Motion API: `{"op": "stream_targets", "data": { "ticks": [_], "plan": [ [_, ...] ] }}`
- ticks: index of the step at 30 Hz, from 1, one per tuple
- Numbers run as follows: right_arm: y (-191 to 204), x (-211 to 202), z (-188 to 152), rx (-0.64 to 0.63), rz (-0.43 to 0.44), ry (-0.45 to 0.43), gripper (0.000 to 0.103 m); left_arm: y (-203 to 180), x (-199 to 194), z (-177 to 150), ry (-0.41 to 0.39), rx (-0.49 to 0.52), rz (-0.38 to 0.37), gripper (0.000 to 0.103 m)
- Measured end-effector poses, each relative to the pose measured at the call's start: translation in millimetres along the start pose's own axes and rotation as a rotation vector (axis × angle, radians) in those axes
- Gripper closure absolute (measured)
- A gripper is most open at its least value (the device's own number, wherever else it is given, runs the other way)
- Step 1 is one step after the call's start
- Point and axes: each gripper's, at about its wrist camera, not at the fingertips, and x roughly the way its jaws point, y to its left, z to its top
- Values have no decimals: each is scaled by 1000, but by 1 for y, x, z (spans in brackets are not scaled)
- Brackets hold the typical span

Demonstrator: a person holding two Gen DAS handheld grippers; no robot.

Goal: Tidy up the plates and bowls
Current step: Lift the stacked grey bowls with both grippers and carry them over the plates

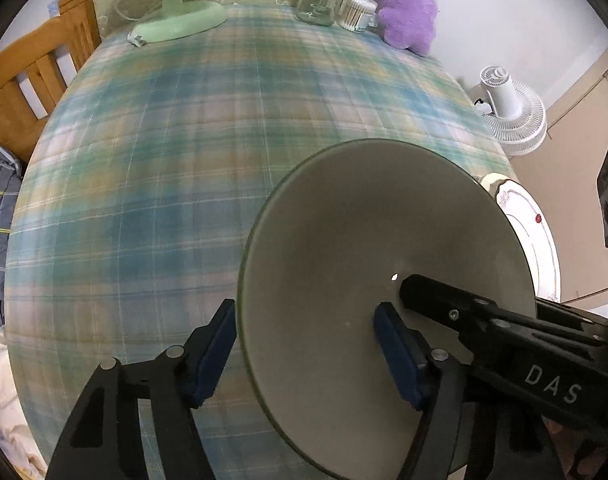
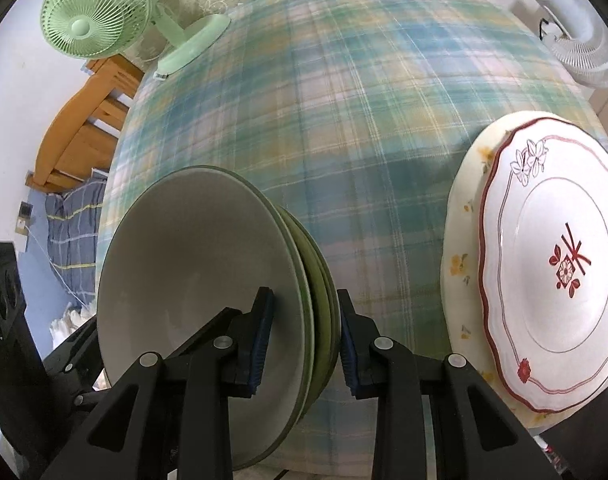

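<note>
Left wrist, left tool [image 1: 304,354]: jaws wide, straddling the rim of the top green bowl [image 1: 384,248], pads apart from it.
Right wrist, right tool [image 2: 306,340]: clamped across the green bowl stack [image 2: 208,272], near counter [image 2: 344,100] front edge.
Floral plates [image 2: 544,264]: stacked, right edge.

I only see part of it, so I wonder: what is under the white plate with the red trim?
Under the white plate with the red trim lies a cream plate with yellow flowers, its rim showing at the left. The top plate hides the cream plate's middle and whatever lies below it.
</note>
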Motion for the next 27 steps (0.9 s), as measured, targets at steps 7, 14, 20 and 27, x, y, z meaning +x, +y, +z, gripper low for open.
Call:
{"op": "stream_targets", "data": {
  "ticks": [7,14,20,27],
  "plan": [
    [0,1,2,-8,-4,3,69,-3,2,2,-6,5,-43,44],
    [2,1,4,-11,-21,6,68,-2,-1,1,-3,-22,-29,47],
    [5,1,2,23,-40,32,68,-2,-4,-3,17,-33,-27,49],
    [5,-4,-5,63,-61,36,68,-5,-8,-6,31,-14,-36,50]
  ]
}}
